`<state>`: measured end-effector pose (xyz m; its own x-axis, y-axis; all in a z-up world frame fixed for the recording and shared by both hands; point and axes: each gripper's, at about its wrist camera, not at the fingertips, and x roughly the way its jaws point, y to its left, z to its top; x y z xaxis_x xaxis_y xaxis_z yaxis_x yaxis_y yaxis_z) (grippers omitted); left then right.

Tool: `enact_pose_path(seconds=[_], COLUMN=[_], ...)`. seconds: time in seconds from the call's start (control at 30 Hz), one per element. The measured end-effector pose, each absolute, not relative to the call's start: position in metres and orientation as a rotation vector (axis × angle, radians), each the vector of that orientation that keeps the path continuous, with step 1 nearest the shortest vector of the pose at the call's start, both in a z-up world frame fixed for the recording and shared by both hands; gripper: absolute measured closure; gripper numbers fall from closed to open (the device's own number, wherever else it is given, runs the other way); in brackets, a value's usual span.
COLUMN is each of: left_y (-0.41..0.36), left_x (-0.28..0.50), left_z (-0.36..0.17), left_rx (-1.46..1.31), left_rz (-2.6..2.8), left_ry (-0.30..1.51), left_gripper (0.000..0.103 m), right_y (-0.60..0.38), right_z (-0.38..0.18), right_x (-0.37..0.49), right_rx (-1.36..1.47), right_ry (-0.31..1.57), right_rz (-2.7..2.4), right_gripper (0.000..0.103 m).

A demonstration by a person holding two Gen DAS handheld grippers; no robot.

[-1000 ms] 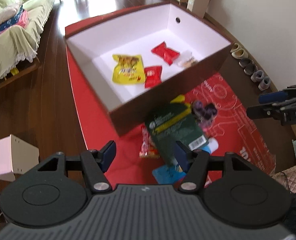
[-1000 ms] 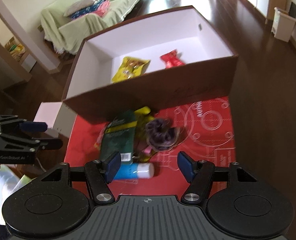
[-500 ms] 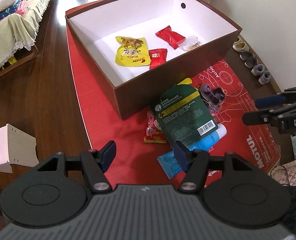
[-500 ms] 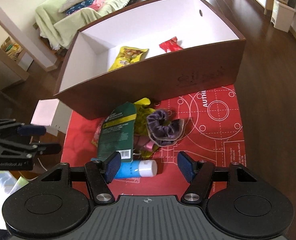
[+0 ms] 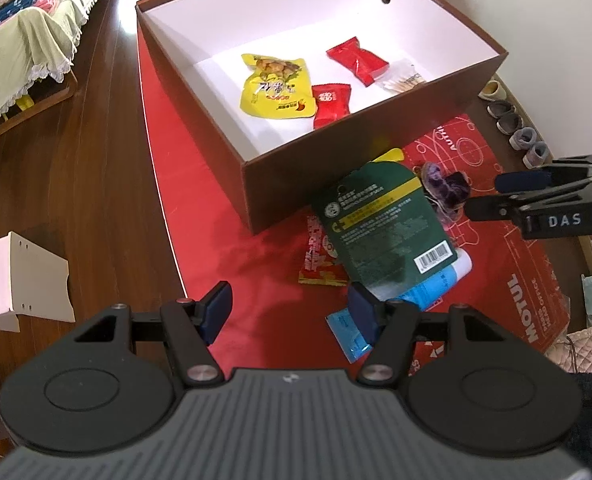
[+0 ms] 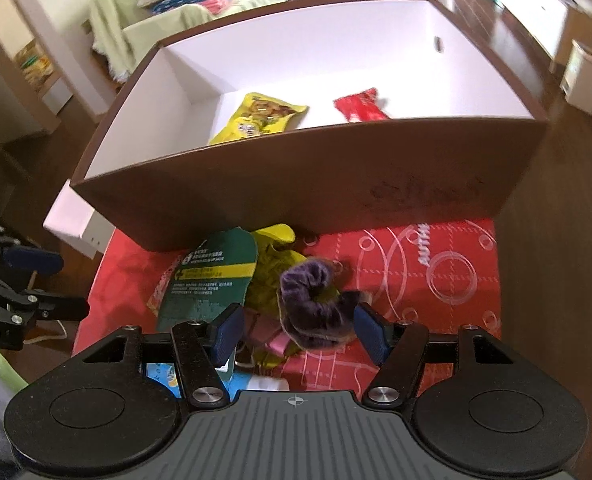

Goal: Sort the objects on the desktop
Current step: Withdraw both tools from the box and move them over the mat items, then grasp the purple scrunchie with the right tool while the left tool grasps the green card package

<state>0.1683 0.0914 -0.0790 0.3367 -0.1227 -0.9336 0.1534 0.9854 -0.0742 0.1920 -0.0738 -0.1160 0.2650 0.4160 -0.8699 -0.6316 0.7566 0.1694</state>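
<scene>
The purple scrunchie (image 5: 446, 192) is seen from the left wrist on the red mat (image 5: 200, 196), beside the green packet (image 5: 384, 224), just ahead of the right gripper (image 5: 486, 196); the left gripper (image 5: 292, 312) is held well apart from it, jaws spread, nothing between them. From the right wrist, the scrunchie (image 6: 312, 300) is framed between the right gripper's (image 6: 296, 330) parted fingers, unclamped, before the brown box (image 6: 316, 184).
</scene>
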Motion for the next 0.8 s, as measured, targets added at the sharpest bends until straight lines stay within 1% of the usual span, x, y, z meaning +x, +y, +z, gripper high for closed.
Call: enact_pose_path(seconds=[0.17,0.2,0.23,0.27,0.3,0.33,0.37,0.4,0.5,0.67,0.73,0.77,0.8], left_y=[0.09,0.089,0.088,0.087,0.085,0.084,0.082,0.08,0.075,0.064,0.06,0.057,0.054], left_x=[0.175,0.176,0.177,0.179,0.18,0.181,0.182,0.183,0.185,0.189,0.191,0.192,0.193], left_z=[-0.088,-0.09,-0.091,-0.091,-0.092,-0.093,-0.093,-0.094,-0.095,-0.098,-0.099,-0.1,-0.101], left_rx=[0.029,0.028,0.027,0.025,0.022,0.019,0.015,0.011,0.0,-0.026,-0.048,-0.057,-0.064], left_rz=[-0.182,-0.184,-0.187,-0.191,-0.194,-0.196,-0.2,-0.204,-0.22,-0.242,-0.252,-0.254,-0.256], left_ry=[1.238,1.241,1.242,1.243,1.245,1.246,1.247,1.248,1.248,1.253,1.259,1.261,1.262], left_gripper=[0.043,0.043,0.043,0.043,0.043,0.043,0.043,0.043,0.042,0.037,0.032,0.028,0.026], right_y=[-0.063,-0.062,-0.062,-0.062,-0.063,-0.064,-0.065,-0.069,-0.084,-0.112,-0.122,-0.125,-0.129], right_z=[-0.129,-0.132,-0.134,-0.136,-0.139,-0.141,-0.143,-0.143,-0.14,-0.132,-0.129,-0.129,-0.128], right_x=[0.195,0.196,0.198,0.199,0.201,0.203,0.205,0.206,0.208,0.207,0.207,0.206,0.206], right_rx=[-0.296,-0.3,-0.298,-0.298,-0.301,-0.305,-0.301,-0.283,-0.205,-0.082,-0.059,-0.051,-0.043], right_ry=[1.052,1.047,1.047,1.05,1.057,1.065,1.072,1.077,1.087,1.109,1.117,1.121,1.126], right_rz=[0.759,0.767,0.774,0.779,0.779,0.78,0.781,0.783,0.769,0.731,0.711,0.701,0.691], right_gripper=[0.038,0.039,0.053,0.064,0.067,0.08,0.082,0.086,0.089,0.089,0.089,0.089,0.089])
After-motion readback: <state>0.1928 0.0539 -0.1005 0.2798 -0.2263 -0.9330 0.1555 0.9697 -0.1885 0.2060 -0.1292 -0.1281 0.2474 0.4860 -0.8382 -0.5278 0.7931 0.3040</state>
